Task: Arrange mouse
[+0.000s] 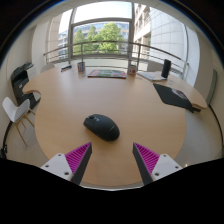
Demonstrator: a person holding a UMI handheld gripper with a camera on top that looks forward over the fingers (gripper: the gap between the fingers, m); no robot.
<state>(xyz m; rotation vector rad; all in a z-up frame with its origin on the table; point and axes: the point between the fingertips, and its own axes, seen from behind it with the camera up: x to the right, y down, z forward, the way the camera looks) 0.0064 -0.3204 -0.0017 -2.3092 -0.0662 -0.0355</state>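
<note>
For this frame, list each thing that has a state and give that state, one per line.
Mouse: resting flat on the round table, untouched, just ahead of the jaws and nearer the left one.
Gripper: jaws open, empty, nothing between them.
Laptop: closed, lying flat near the table's far right edge.
Mouse pad: lying flat at the far side of the table, nothing on it.
Chair: empty, beside the table.
</note>
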